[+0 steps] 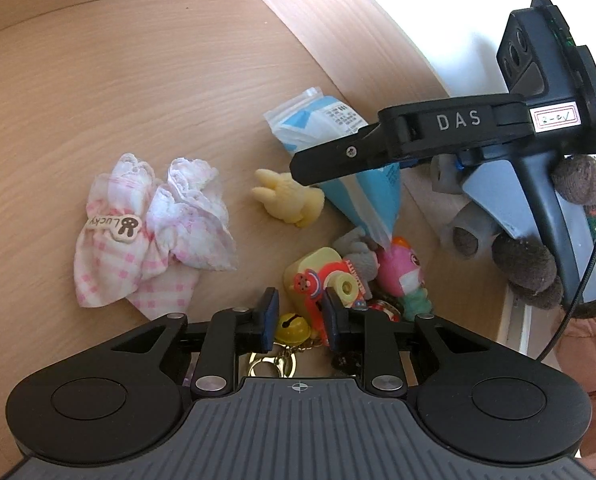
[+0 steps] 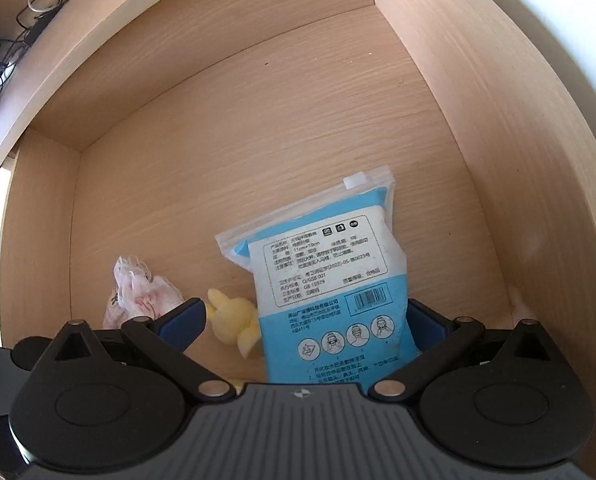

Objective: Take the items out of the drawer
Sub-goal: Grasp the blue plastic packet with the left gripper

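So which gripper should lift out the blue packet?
The right gripper, probably. Its open fingers straddle the blue packet, which stands between the pads. The left gripper hangs over the toy keychain instead.

blue-white pouch point(image 2: 329, 280) tilted in wooden drawer point(image 2: 258, 120); yellow plush point(image 1: 288, 198), pink cloth point(image 1: 154, 232) beside; keychain toys point(image 1: 329, 280) nearby.

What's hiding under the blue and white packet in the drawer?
The blue and white plastic packet leans over a grey plush toy and a pink plush toy, its clear corner touching them. The rest of what lies beneath is covered by the packet and the right tool.
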`<state>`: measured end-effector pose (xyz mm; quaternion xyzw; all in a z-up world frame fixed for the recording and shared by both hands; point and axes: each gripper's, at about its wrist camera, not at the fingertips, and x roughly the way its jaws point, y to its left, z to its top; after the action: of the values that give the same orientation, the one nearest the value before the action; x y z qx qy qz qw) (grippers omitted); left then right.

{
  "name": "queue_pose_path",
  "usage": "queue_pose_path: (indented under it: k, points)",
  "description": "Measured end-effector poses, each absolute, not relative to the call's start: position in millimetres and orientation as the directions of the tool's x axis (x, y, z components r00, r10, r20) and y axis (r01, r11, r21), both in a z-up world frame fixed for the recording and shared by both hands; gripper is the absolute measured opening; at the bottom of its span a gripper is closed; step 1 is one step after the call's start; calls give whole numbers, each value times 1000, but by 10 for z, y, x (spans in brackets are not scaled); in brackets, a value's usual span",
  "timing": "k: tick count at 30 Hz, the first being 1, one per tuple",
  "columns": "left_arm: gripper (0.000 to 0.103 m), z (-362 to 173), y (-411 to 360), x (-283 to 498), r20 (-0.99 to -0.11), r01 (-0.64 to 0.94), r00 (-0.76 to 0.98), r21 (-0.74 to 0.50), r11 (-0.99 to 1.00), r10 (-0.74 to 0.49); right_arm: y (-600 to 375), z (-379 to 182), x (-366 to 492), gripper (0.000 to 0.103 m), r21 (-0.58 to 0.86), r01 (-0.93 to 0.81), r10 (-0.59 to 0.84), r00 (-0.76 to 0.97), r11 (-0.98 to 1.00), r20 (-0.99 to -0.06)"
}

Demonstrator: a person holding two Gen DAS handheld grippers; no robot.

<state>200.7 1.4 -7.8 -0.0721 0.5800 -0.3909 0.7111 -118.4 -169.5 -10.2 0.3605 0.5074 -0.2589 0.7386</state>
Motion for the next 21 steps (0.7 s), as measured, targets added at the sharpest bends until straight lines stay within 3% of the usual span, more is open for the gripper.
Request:
queue_pose_path:
  k: [12, 17, 21]
  points:
    - [27, 18, -95, 2103, -784, 413, 31, -555, 722, -620, -1309, -152, -1837, 103, 315, 756, -7, 390, 574, -921]
    - [27, 495, 131, 1979, -736, 691, 249, -321, 648, -630, -1165, -175, -2111, 103, 340, 759, -2, 410, 556, -912]
    - [27, 759, 413, 2018, -736, 748, 337, -170, 642, -587, -1059, -198, -2359, 103, 373, 757, 7, 438, 536, -899]
